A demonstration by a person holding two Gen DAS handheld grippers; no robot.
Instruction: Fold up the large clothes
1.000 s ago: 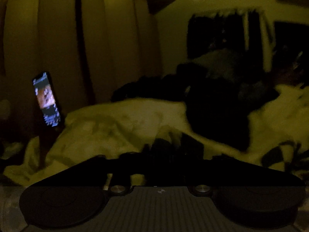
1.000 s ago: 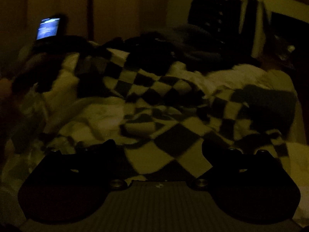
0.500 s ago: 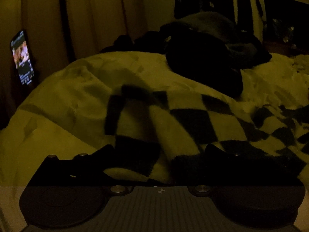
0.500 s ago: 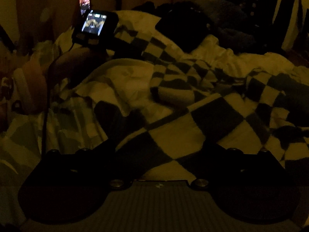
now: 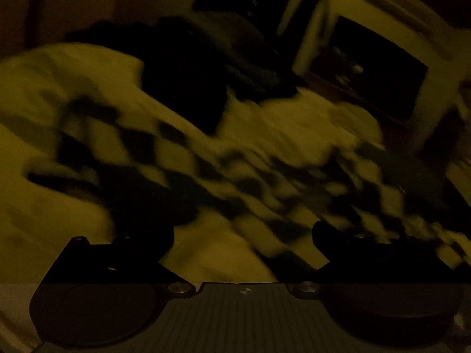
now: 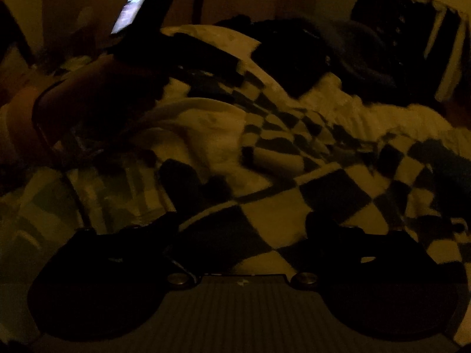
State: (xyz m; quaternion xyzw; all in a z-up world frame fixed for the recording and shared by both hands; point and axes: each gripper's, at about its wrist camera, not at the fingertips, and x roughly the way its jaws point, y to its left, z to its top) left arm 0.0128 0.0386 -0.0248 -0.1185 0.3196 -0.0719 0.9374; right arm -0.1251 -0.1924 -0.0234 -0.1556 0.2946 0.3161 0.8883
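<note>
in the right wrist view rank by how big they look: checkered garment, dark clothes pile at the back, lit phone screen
1. checkered garment, though nearness to the camera inflates it
2. dark clothes pile
3. lit phone screen

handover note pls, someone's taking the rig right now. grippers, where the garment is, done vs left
Very dark; left wrist view is blurred.
Left gripper: fingers apart, nothing pinched, low over the checkered garment.
Right gripper: its jaws have just been closing but are apart, with a fold of the checkered cloth lying between them, not pinched as far as I can tell.
Garment: rumpled across the pale bedding; dark clothes pile behind it.
Done: no fold visible.
Left: grasp an edge, spread, fold.
</note>
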